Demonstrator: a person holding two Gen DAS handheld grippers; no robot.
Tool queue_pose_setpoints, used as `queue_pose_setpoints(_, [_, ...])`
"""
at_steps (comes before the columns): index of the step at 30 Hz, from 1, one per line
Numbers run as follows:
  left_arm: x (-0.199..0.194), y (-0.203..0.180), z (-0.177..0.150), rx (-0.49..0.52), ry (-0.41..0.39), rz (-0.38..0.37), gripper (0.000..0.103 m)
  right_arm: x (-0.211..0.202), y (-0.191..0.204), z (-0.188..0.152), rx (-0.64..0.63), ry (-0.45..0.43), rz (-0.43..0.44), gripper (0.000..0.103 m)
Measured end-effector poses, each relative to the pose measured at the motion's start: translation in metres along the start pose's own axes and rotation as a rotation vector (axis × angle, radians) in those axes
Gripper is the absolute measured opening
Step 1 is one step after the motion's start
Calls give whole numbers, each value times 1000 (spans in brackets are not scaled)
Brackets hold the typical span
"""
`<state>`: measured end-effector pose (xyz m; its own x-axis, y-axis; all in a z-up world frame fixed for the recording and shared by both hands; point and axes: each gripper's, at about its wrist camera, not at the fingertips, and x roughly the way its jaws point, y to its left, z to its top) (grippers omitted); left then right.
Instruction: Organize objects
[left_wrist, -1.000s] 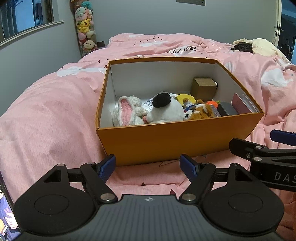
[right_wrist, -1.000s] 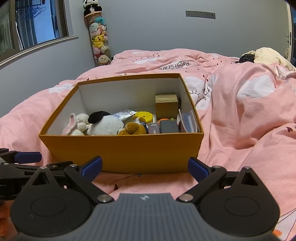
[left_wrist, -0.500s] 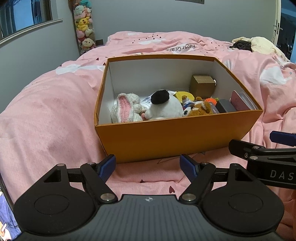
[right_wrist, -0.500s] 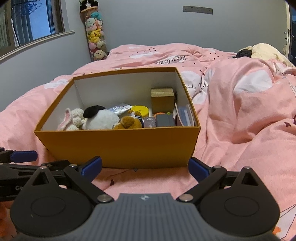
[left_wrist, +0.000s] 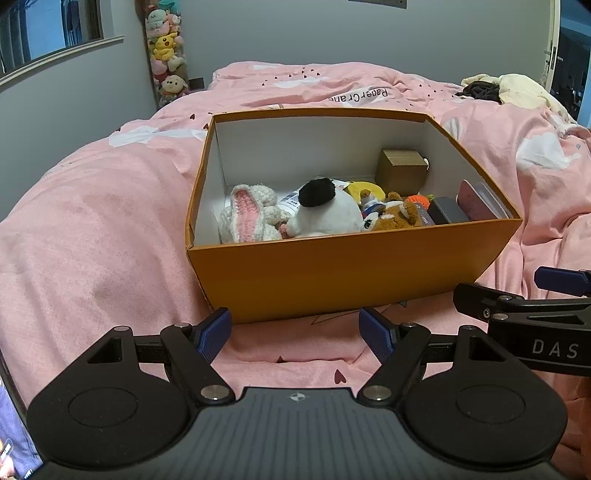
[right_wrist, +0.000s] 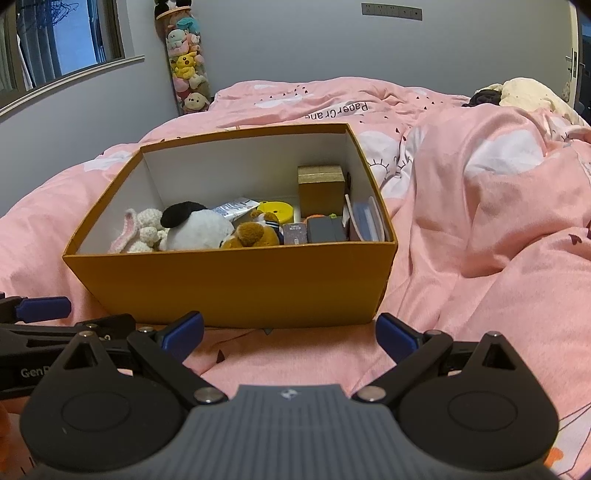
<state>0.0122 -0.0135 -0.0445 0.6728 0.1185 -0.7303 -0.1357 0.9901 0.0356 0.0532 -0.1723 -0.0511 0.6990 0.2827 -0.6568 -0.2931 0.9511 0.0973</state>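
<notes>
An open orange box (left_wrist: 347, 266) (right_wrist: 236, 284) sits on the pink bed. Inside lie a white plush with a black patch (left_wrist: 328, 210) (right_wrist: 195, 225), a crocheted bunny (left_wrist: 245, 212) (right_wrist: 138, 229), a brown plush (left_wrist: 395, 218) (right_wrist: 251, 234), a small brown carton (left_wrist: 400, 171) (right_wrist: 320, 188), a yellow disc (right_wrist: 275, 210), a dark case (left_wrist: 447, 216) (right_wrist: 325, 229) and flat cases against the right wall (left_wrist: 476, 203) (right_wrist: 365, 221). My left gripper (left_wrist: 299, 332) is open and empty in front of the box. My right gripper (right_wrist: 290, 328) is open and empty, also in front of it.
The pink duvet (left_wrist: 92, 221) (right_wrist: 480, 221) covers the bed, bunched in folds at the right. A column of plush toys (left_wrist: 166, 48) (right_wrist: 186, 62) stands in the far corner. Cream and dark clothing (left_wrist: 506, 88) (right_wrist: 517, 92) lies at the far right.
Both grippers have drawn back a little from the box and stayed open. The box and its contents have not moved.
</notes>
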Motion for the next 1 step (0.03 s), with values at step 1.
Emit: queue_pose_setpoints(1, [0, 0, 0, 0, 0, 0, 89, 0, 0, 0, 0, 2, -1, 99])
